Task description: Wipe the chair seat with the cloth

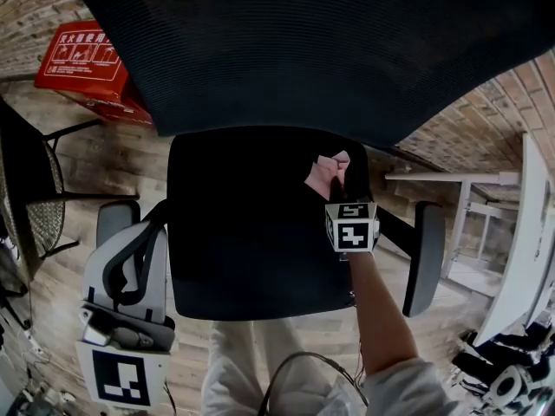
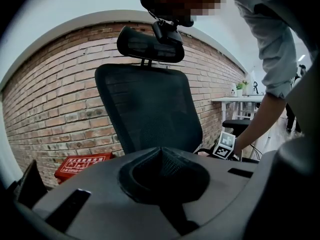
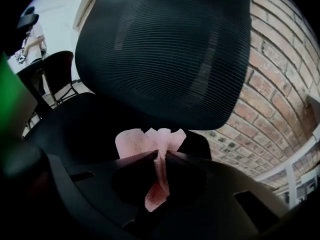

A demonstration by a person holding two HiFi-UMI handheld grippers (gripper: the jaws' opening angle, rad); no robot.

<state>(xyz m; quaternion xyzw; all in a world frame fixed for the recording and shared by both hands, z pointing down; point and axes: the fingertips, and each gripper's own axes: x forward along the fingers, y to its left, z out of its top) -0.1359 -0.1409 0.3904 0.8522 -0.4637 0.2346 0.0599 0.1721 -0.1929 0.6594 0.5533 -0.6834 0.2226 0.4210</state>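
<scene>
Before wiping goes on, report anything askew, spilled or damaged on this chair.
Nothing stands out. The chair seat shows no spill or tear. The pink cloth is bunched in the right gripper, jaws shut on it, at the seat's right rear.

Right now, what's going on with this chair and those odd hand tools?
A person appears to be wiping a black office chair. The right gripper is shut on a pink cloth, held at the right rear of the chair seat, near the backrest. The left gripper is shut and empty, off by the armrest on that side.
</scene>
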